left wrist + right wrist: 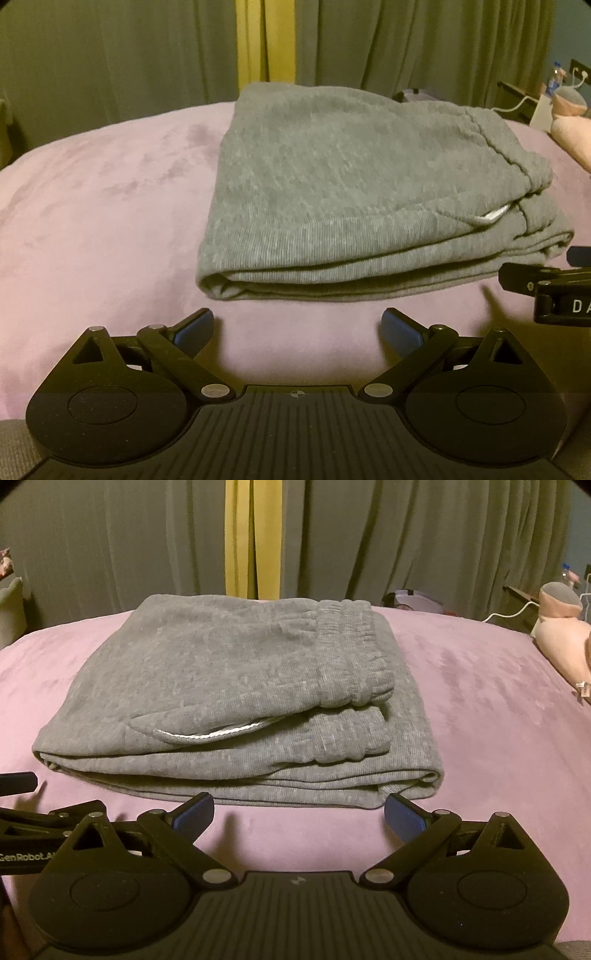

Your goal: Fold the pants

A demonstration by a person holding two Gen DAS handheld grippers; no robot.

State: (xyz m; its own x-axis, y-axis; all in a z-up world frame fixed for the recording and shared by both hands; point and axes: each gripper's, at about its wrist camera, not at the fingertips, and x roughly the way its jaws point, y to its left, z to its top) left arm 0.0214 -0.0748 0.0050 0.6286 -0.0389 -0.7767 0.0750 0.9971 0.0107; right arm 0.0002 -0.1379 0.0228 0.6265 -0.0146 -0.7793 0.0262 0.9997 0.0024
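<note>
The grey sweatpants (351, 184) lie folded in a thick stack on the pink bed cover (92, 206). They also show in the right wrist view (229, 709), with the elastic waistband (354, 657) on top at the right and a white pocket edge showing. My left gripper (297, 328) is open and empty, just in front of the stack's near edge. My right gripper (299, 810) is open and empty, close to the near edge, its right pad (402, 816) beside the stack's near right corner. Each gripper shows at the edge of the other's view.
Dark green curtains (406, 535) with a yellow strip hang behind the bed. A pink pillow or soft toy (561, 638) lies at the far right. A nightstand with a bottle and white cables (554, 85) stands at the back right.
</note>
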